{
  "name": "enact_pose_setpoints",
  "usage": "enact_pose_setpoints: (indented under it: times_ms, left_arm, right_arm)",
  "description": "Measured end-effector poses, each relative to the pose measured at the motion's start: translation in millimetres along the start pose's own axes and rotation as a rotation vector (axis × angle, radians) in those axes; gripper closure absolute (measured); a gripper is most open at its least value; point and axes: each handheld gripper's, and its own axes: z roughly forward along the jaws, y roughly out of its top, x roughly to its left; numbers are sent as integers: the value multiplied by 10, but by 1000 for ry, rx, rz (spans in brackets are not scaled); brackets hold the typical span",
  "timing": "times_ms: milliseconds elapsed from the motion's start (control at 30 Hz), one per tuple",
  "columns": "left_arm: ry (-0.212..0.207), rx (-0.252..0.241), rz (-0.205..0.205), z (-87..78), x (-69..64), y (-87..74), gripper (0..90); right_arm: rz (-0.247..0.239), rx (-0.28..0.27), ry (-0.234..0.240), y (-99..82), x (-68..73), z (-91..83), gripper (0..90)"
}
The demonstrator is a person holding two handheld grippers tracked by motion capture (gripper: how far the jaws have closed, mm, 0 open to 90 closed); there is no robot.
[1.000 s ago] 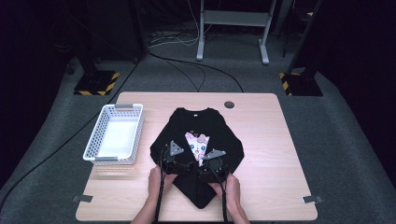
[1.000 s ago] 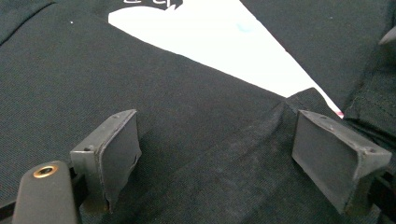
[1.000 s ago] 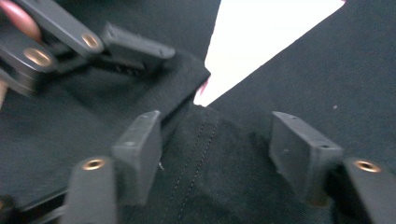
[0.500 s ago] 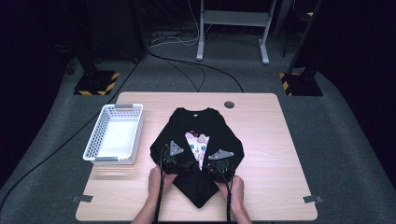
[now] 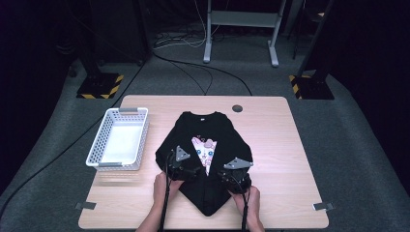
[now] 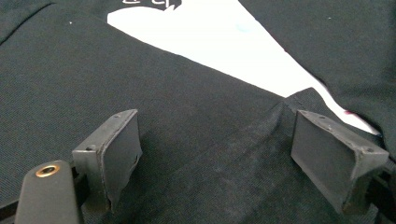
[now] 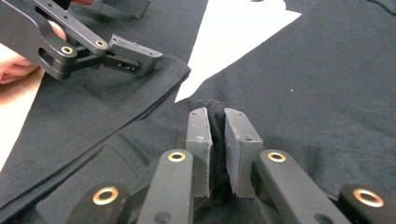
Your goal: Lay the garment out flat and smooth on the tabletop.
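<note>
A black T-shirt (image 5: 212, 130) with a white and pink print (image 5: 204, 150) lies on the wooden table (image 5: 280, 145), its sides folded in toward the middle. My left gripper (image 6: 217, 121) rests low over the shirt's near left part (image 6: 93, 70), jaws wide open, with a folded edge lying flat between them. My right gripper (image 7: 215, 114) is shut on a pinched ridge of the black fabric (image 7: 327, 70); its jaws have just been closing on that cloth. In the high view the left gripper (image 5: 189, 170) and right gripper (image 5: 235, 178) sit at the shirt's near end. The left gripper (image 7: 133, 30) also appears in the right gripper view.
A white mesh basket (image 5: 104, 145) stands on the table's left side, beside the shirt. A round cable hole (image 5: 237, 108) sits near the far edge. Bare wood lies to the right of the shirt. Stands and cables cross the dark floor beyond.
My right hand and gripper have shifted to the right along the shirt's near edge. The left hand has stayed where it was.
</note>
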Motion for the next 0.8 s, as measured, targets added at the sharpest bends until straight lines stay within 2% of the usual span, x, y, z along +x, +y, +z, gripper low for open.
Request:
enact_pose_setpoints:
  times_ms: [267,800]
  left_arm:
    - [1,-1,0,0,-1,0,160]
    - [2,-1,1,-1,-3,-1,160]
  right_arm:
    - [5,-19,3,-29,-37,-93,810]
    - [27,-51,-22,-151,-124,-265,810]
